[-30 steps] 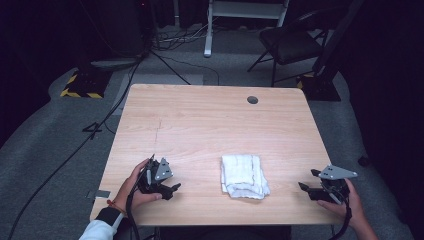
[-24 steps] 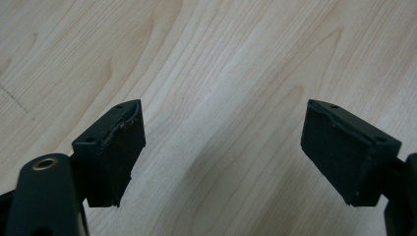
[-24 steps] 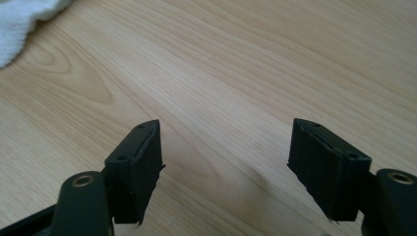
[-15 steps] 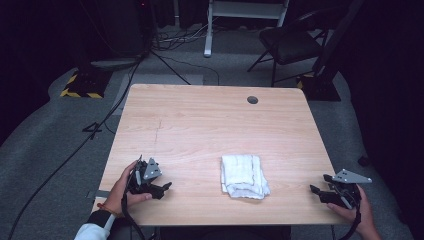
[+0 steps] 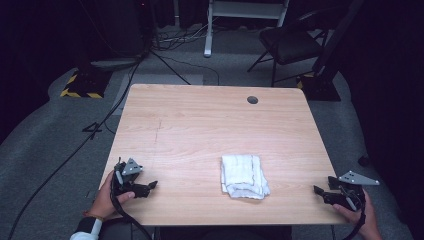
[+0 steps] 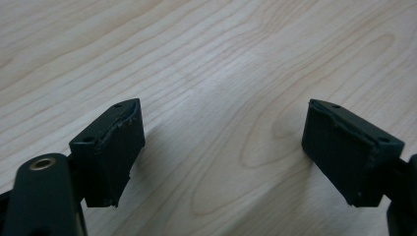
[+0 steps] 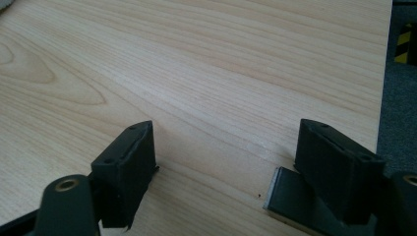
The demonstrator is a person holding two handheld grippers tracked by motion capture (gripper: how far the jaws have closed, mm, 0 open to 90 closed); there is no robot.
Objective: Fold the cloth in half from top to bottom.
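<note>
A folded white towel (image 5: 243,176) lies on the light wooden table (image 5: 210,125), right of centre near the front. My left gripper (image 5: 148,187) rests low at the front left corner, held in a hand, pointing right toward the towel. Its jaws stand open over bare wood (image 6: 221,147) with nothing between them. My right gripper (image 5: 320,192) sits at the front right corner, pointing left toward the towel. Its jaws have just been opening and stand wide over bare wood (image 7: 226,162), empty. Both grippers are well apart from the towel.
A round cable hole (image 5: 252,100) sits near the table's far right. Behind the table stand a dark chair (image 5: 290,45) and a white frame (image 5: 245,15); cables run across the grey floor (image 5: 75,150). The table's right edge (image 7: 381,98) is close to the right gripper.
The left gripper has slid left toward the front left corner. The right gripper has drifted right and nearer the front edge, its jaws a little wider. The towel has not moved.
</note>
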